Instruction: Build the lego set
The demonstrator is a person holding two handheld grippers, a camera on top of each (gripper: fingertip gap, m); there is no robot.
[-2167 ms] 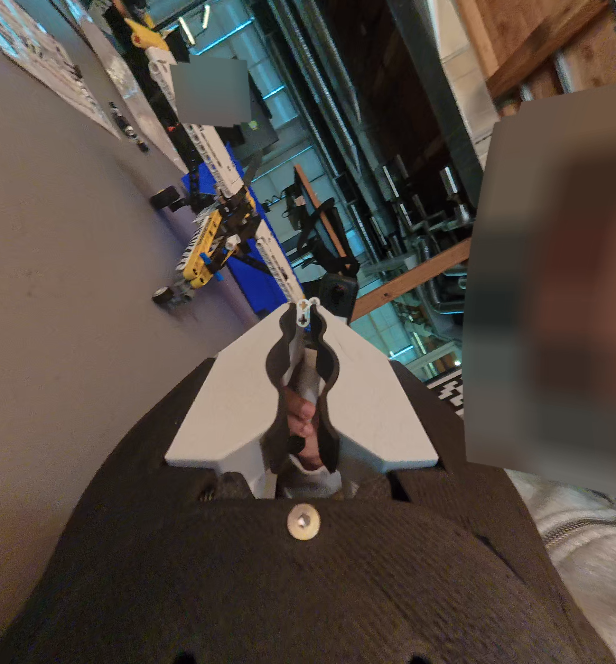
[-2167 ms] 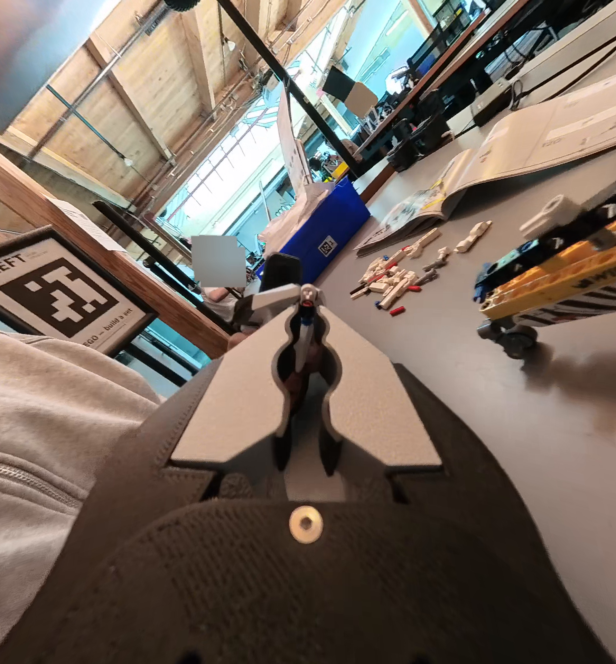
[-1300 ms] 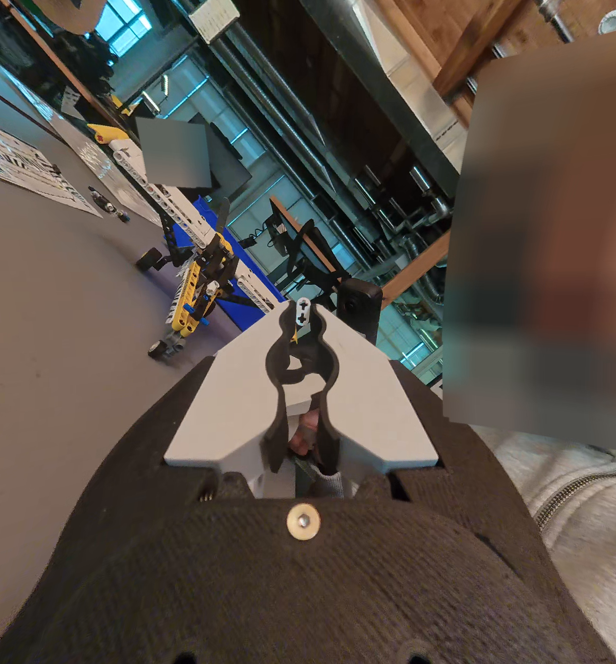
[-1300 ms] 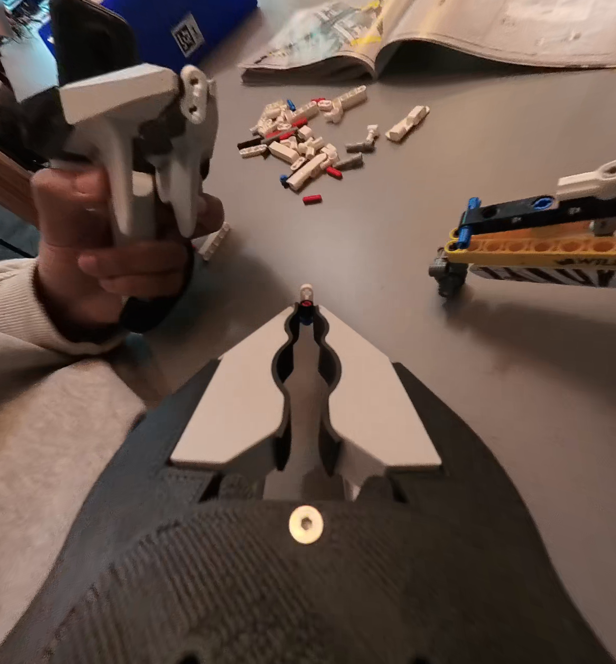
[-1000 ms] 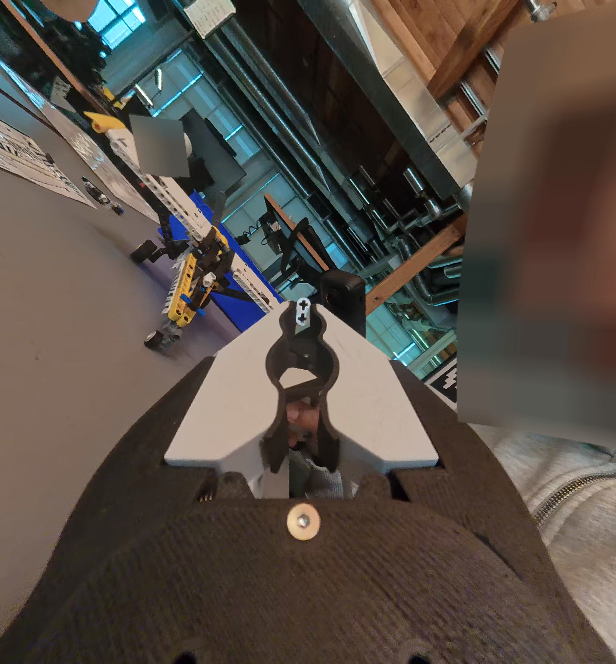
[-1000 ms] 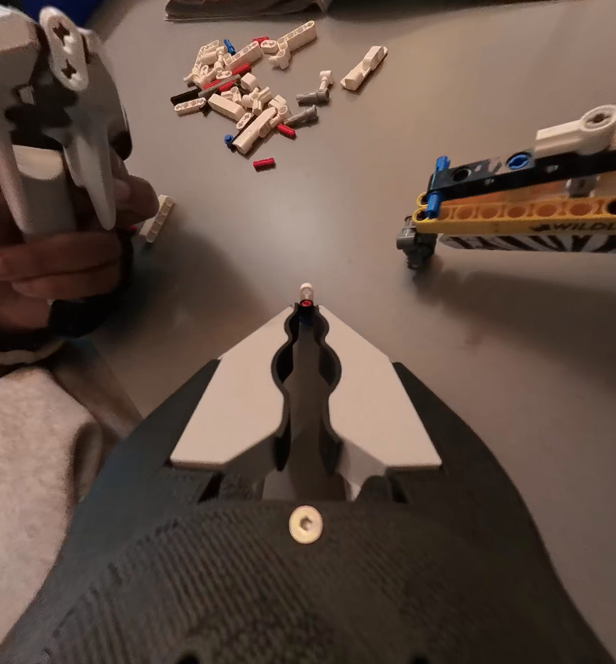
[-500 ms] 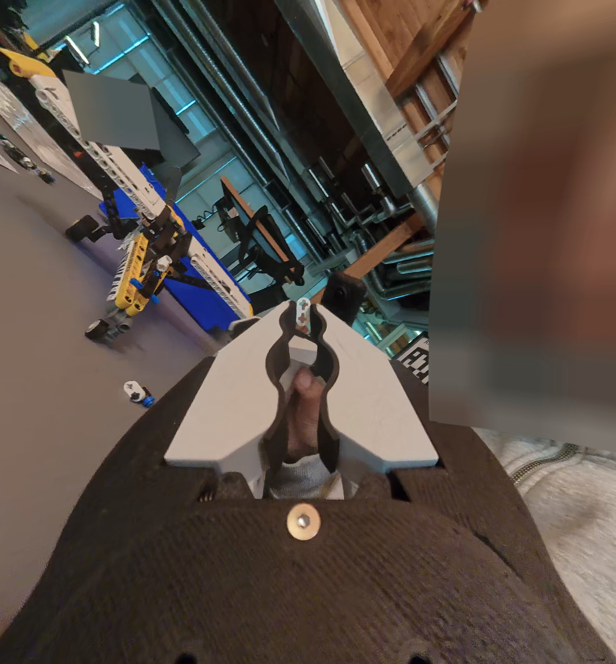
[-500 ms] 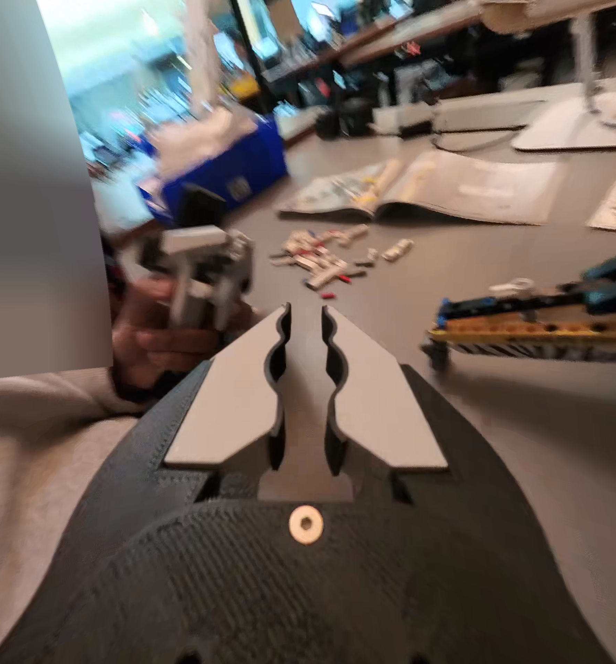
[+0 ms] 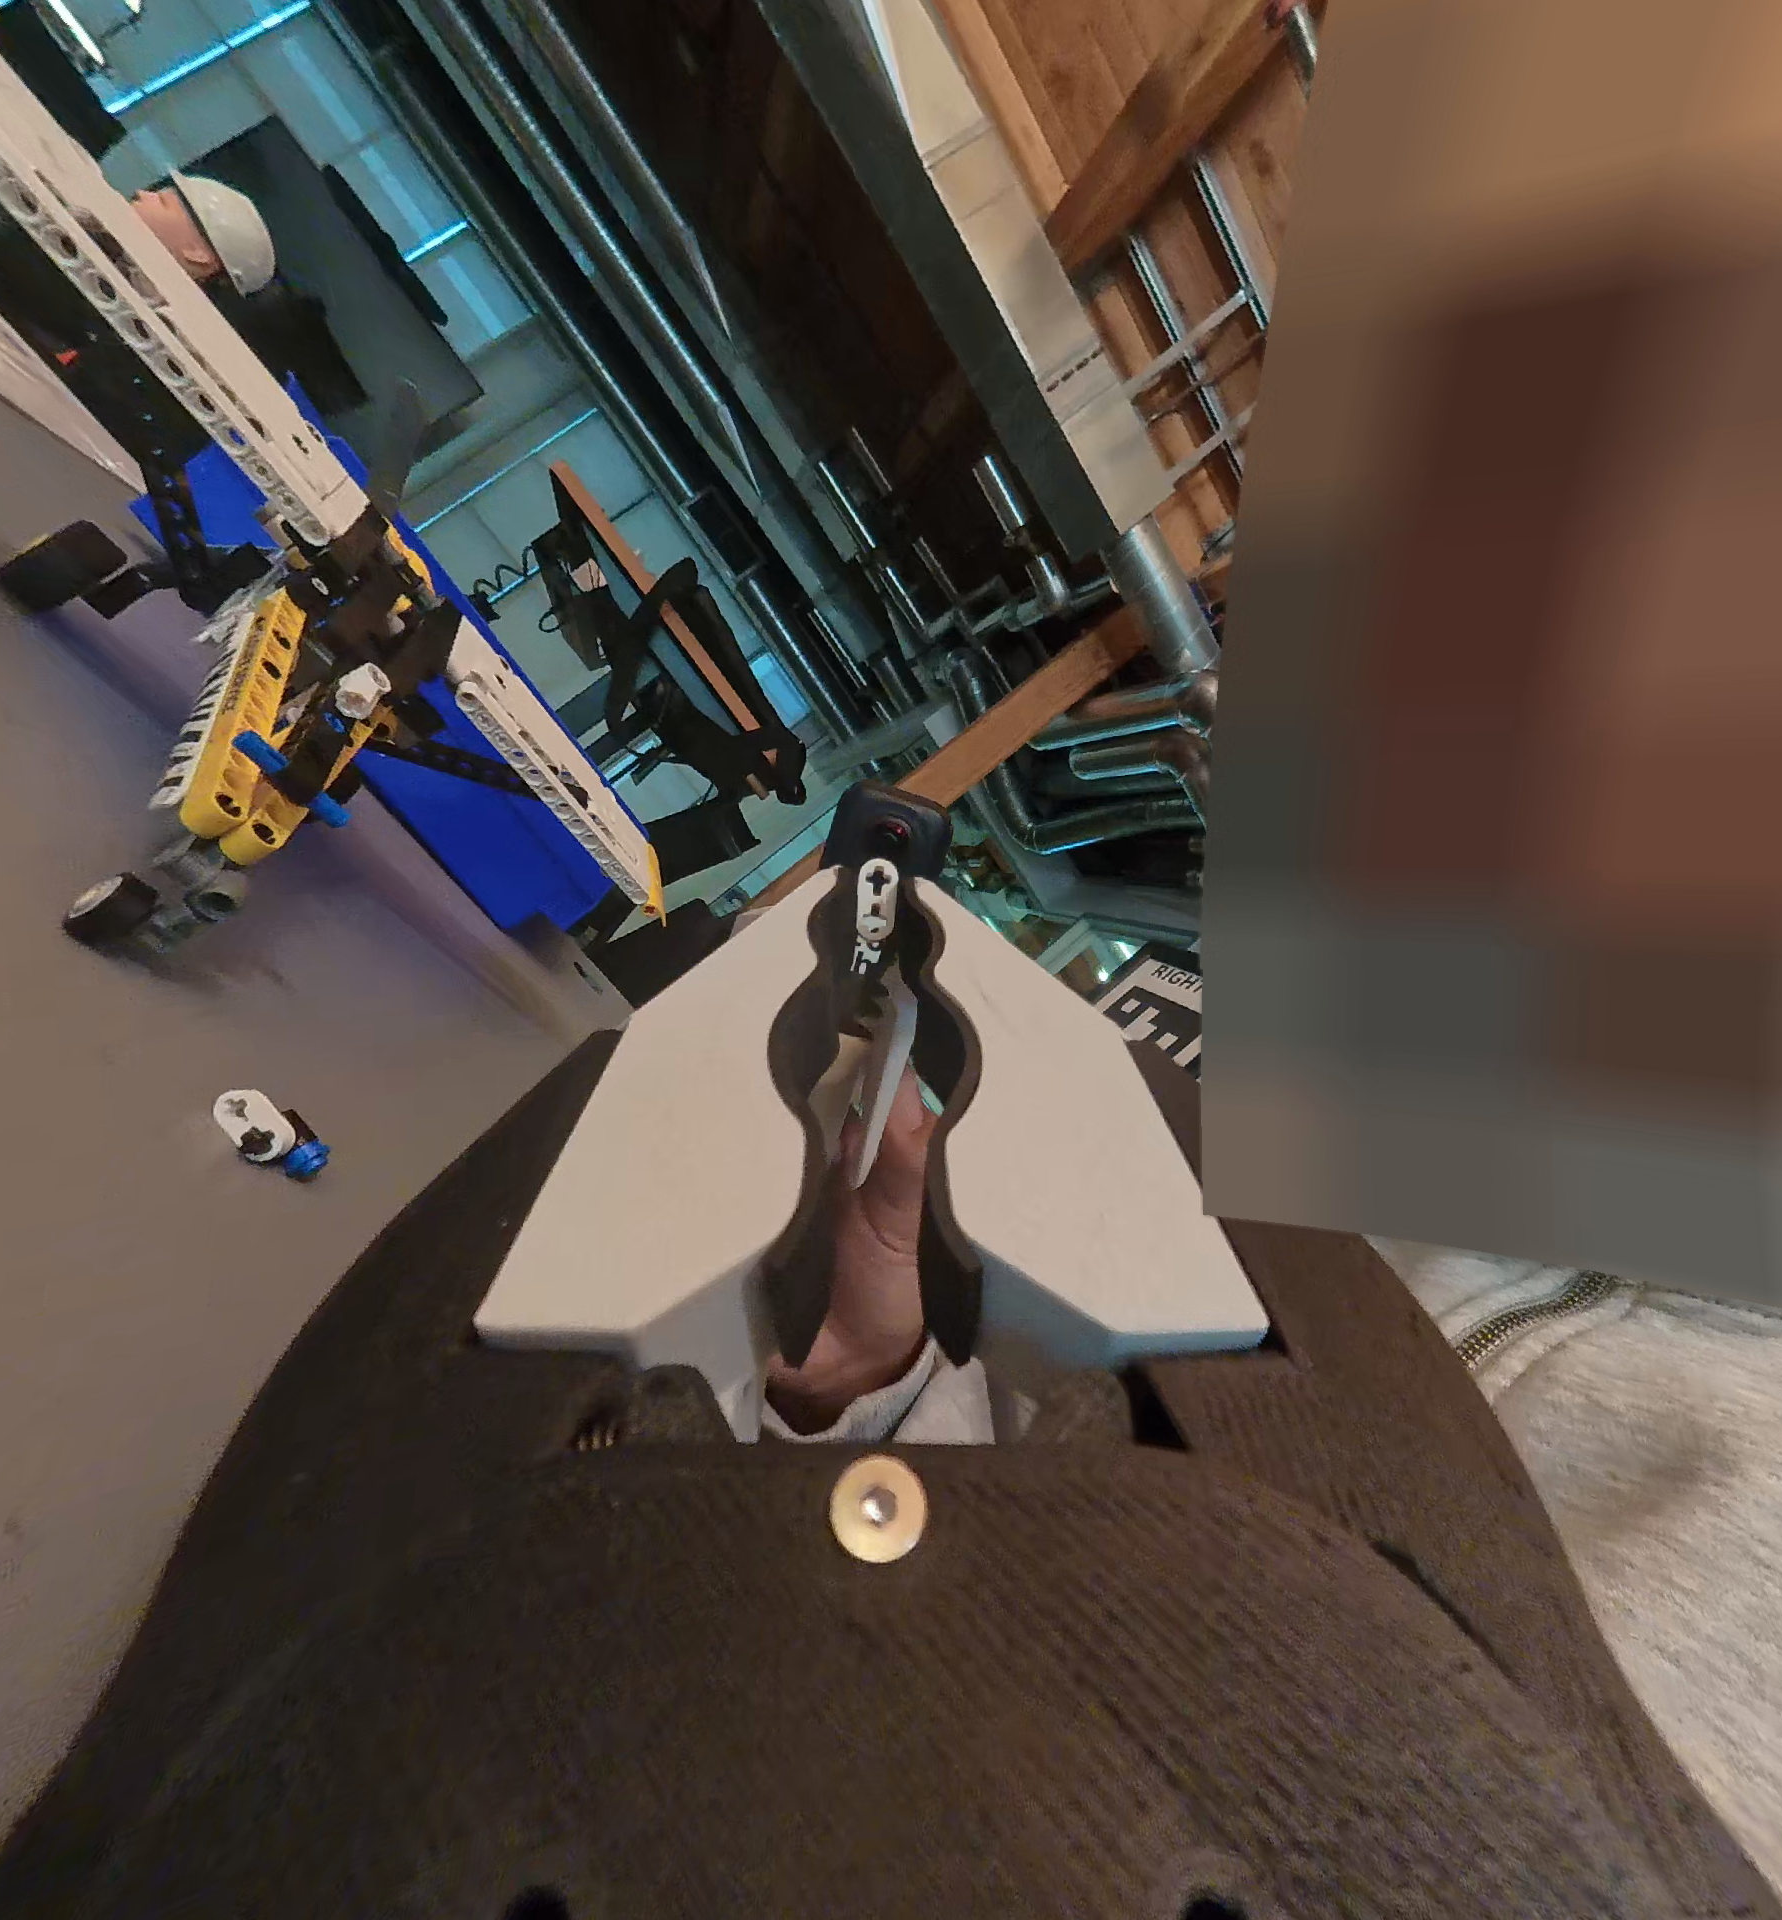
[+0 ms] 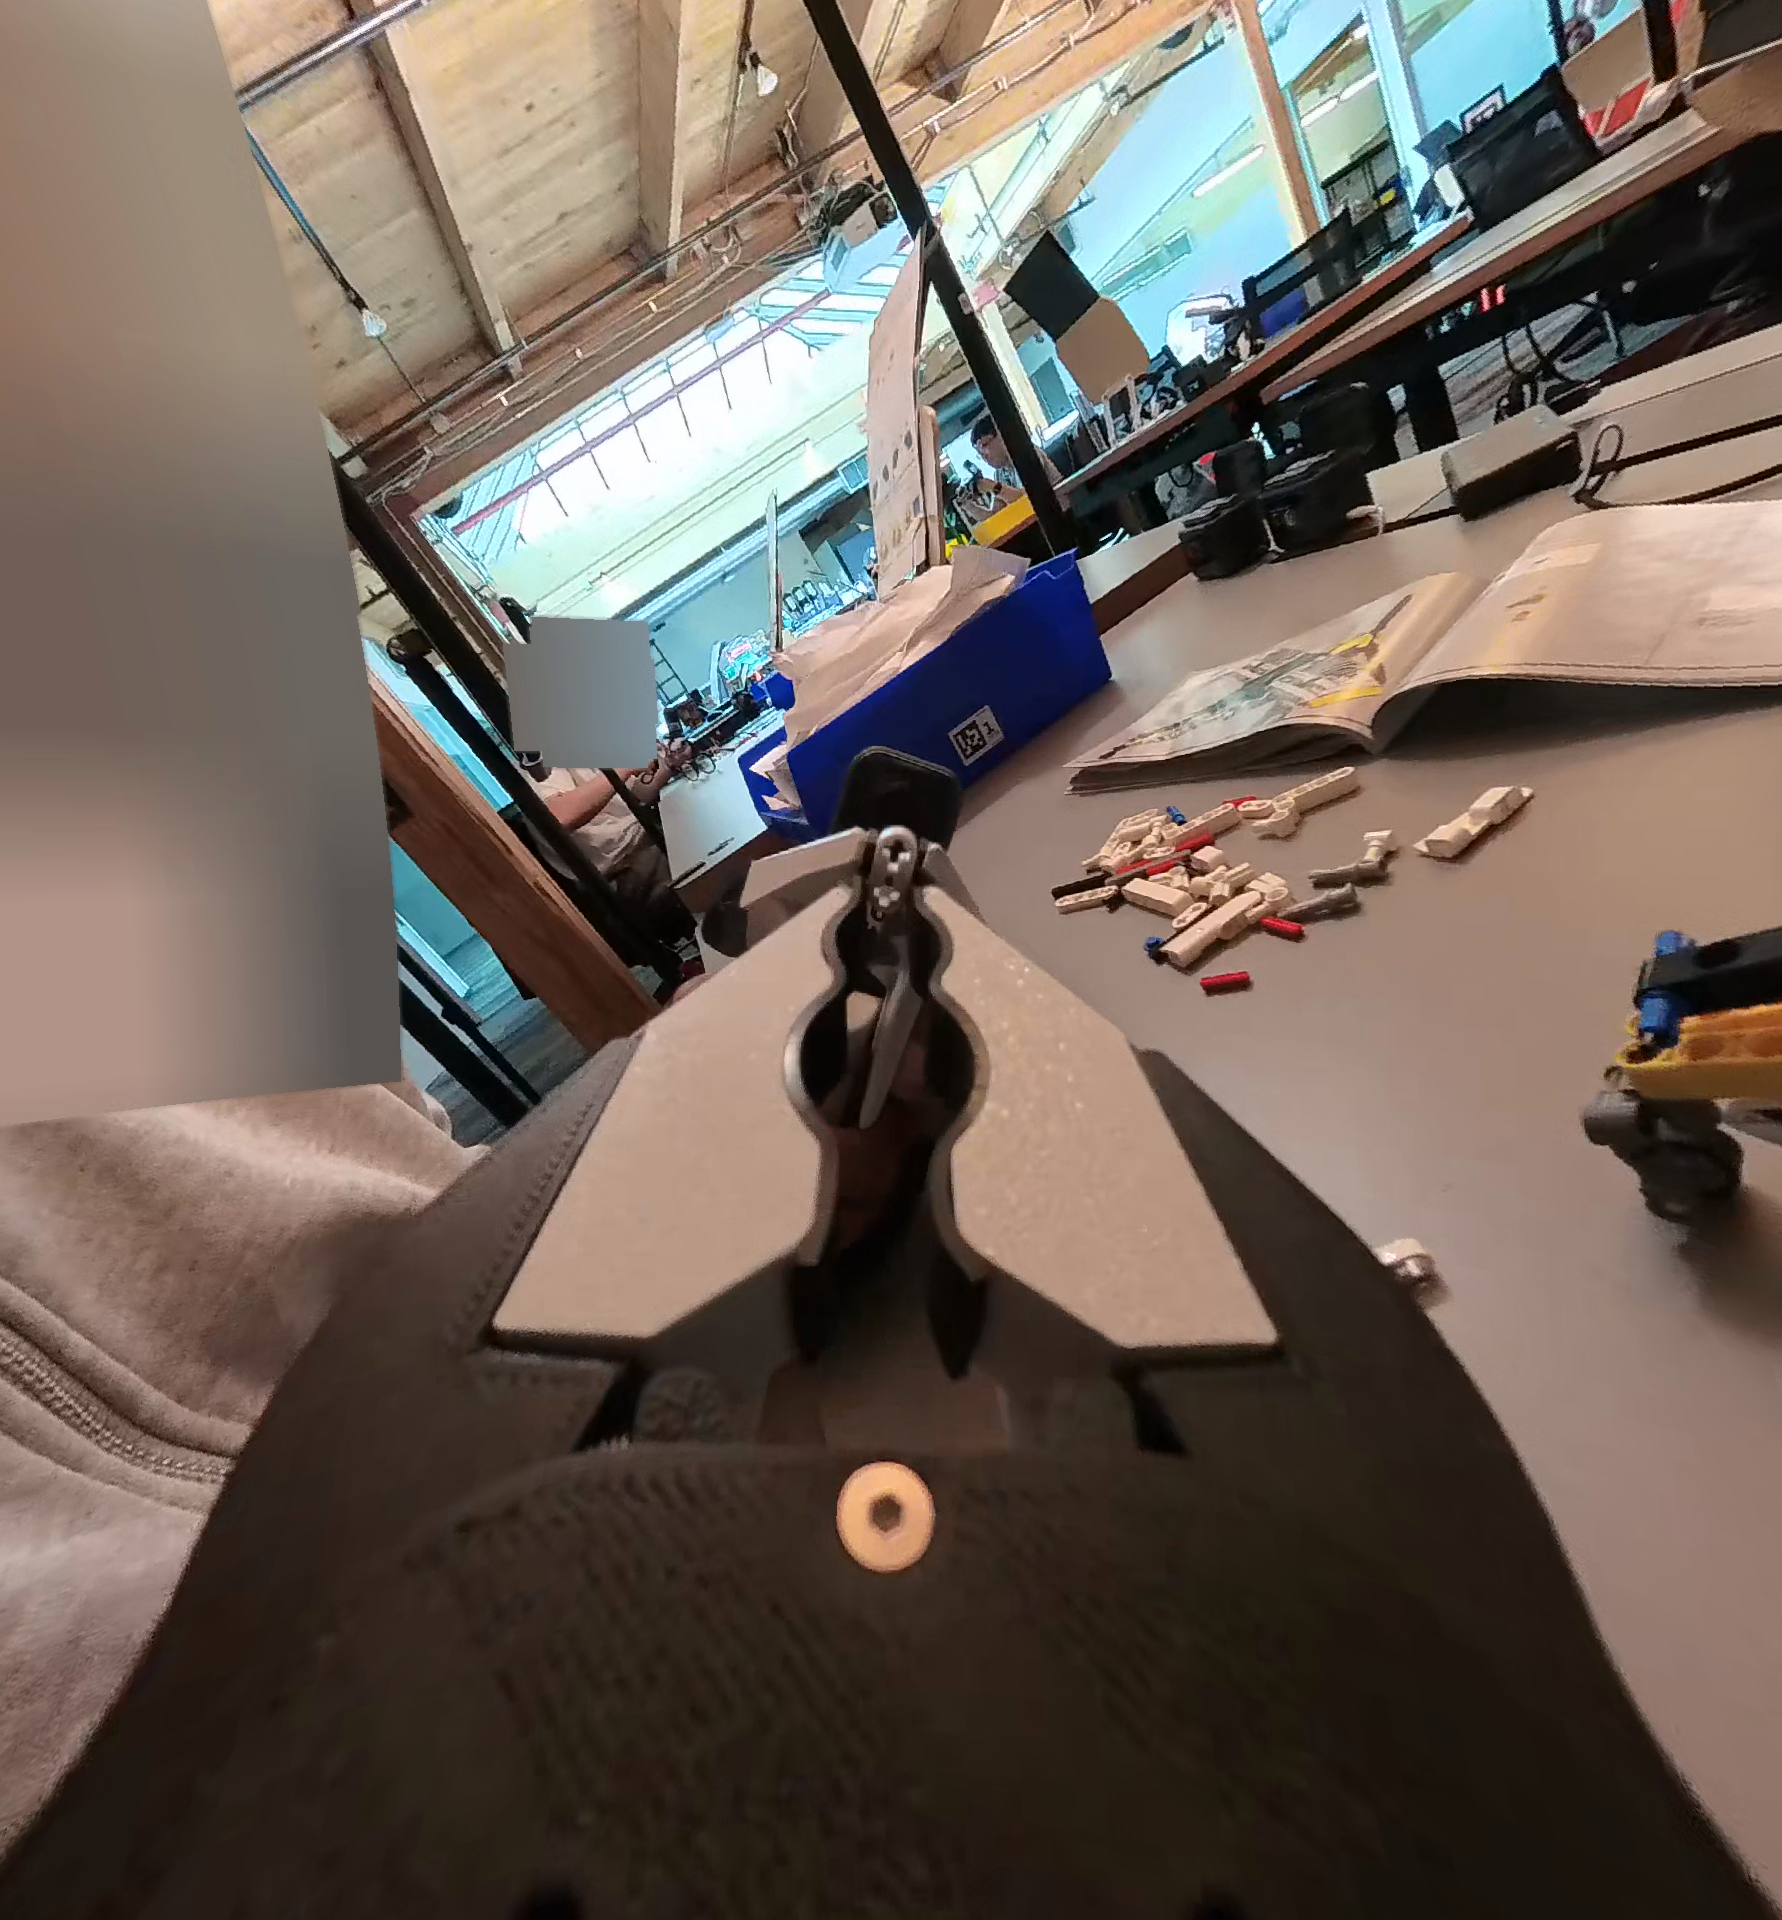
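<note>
My left gripper (image 9: pixel 874 920) is shut on a small white connector (image 9: pixel 874 896) with cross holes and holds it in the air. My right gripper (image 10: pixel 892 896) meets it tip to tip, its fingers closed in on the same connector (image 10: pixel 895 862). The yellow, black and white lego model (image 9: pixel 274 686) stands on the grey table; its yellow end shows in the right wrist view (image 10: pixel 1749 1049). A white piece with a blue pin (image 9: pixel 263 1127) lies on the table in front of the model.
A pile of loose white, red and blue pieces (image 10: pixel 1199 883) lies on the table. An open instruction booklet (image 10: pixel 1489 644) and a blue bin (image 10: pixel 949 675) lie beyond it. A person's grey sleeve is close on the left. The grippers are tip to tip, or close to it.
My right gripper let go of its white and blue piece onto the table, opened, swung up and closed on the connector in my left gripper. My left gripper kept its hold.
</note>
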